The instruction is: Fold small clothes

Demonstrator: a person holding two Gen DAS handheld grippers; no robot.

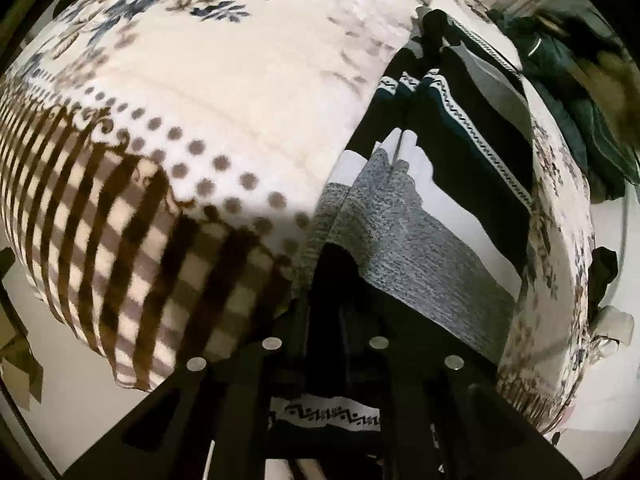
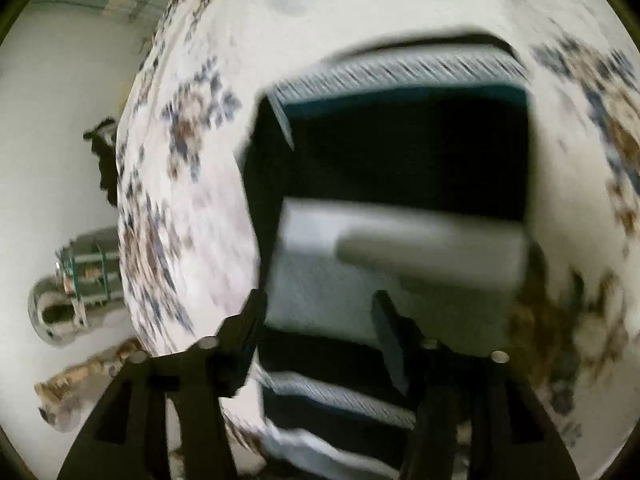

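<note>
Gripping striped garment (image 1: 404,240) in left gripper (image 1: 328,280), jaws closed on fabric, lower centre; right gripper (image 2: 316,320) jaws wide, garment beneath, untouched.

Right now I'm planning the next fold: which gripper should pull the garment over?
Left. The left gripper is shut on the striped garment; the right gripper hangs open above it.
</note>
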